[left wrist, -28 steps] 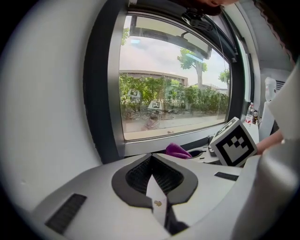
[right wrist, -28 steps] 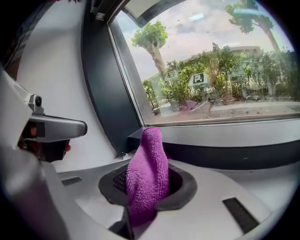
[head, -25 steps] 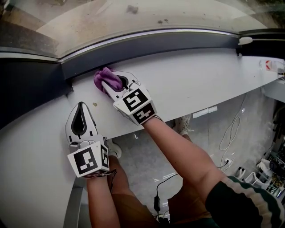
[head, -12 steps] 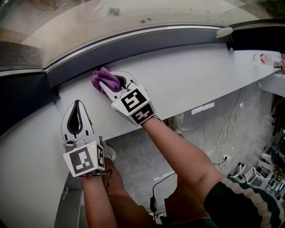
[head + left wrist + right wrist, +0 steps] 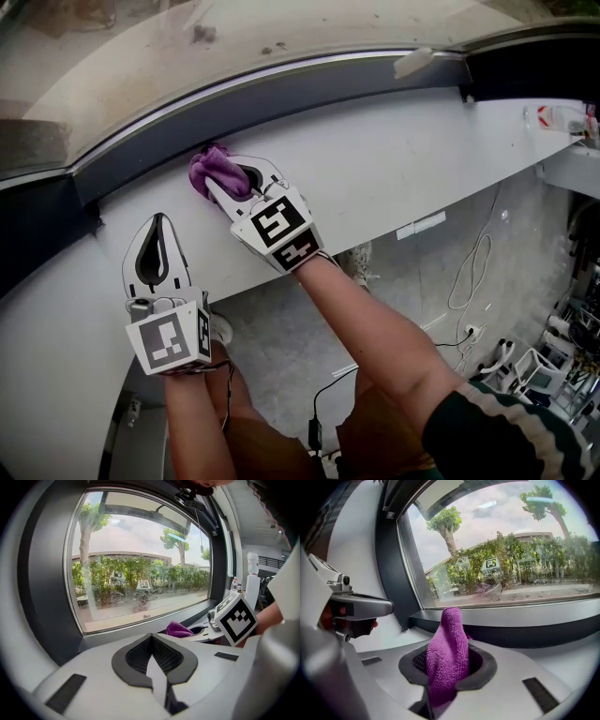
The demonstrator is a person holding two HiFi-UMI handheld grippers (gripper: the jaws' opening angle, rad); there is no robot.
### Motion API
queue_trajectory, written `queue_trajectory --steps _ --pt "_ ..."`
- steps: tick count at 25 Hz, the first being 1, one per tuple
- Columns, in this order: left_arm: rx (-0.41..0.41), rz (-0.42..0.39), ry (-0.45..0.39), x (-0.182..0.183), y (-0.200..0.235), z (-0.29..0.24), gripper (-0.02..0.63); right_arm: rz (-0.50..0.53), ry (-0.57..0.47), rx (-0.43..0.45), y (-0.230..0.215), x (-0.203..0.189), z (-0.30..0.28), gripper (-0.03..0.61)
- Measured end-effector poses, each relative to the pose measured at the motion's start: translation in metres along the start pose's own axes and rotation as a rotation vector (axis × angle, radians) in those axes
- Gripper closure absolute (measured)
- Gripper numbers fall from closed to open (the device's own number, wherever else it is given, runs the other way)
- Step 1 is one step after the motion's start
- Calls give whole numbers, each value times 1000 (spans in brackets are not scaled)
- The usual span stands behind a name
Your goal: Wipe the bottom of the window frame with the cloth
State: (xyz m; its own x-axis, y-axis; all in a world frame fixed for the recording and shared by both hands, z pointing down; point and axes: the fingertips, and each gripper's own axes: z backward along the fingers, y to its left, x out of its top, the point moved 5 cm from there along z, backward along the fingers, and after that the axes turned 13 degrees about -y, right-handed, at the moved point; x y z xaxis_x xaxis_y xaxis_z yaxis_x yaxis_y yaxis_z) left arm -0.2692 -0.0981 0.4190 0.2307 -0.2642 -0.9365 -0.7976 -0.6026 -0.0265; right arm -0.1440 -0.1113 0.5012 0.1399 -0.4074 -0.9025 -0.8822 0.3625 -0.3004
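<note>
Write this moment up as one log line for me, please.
right claw: shut on purple cloth | cloth: at bottom of window frame | left claw: shut, empty, over sill

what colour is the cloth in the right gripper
The cloth is purple, clearest in the right gripper view.

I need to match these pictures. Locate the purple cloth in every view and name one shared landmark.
Head view: cloth, upper left of centre, against the window frame.
Left gripper view: low, just right of centre.
Right gripper view: bottom centre, between the jaws.
Shared landmark: the window frame.
</note>
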Motion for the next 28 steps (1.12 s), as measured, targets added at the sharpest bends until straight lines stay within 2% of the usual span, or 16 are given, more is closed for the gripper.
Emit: queue_trajectory --steps 10,17,24,28 --pt "-73 -39 -5 10 -62 -31 606 -3 -7 -18 -49 1 42 482" --pt "-122 -6 6 8 -112 -52 606 2 10 -58 -88 -3 80 482" --pt "-192 -38 10 20 -152 -78 606 -3 -5 -102 -125 -4 106 482" --pt "-204 -19 13 20 -172 -87 606 -15 -19 -131 -148 -1 122 482"
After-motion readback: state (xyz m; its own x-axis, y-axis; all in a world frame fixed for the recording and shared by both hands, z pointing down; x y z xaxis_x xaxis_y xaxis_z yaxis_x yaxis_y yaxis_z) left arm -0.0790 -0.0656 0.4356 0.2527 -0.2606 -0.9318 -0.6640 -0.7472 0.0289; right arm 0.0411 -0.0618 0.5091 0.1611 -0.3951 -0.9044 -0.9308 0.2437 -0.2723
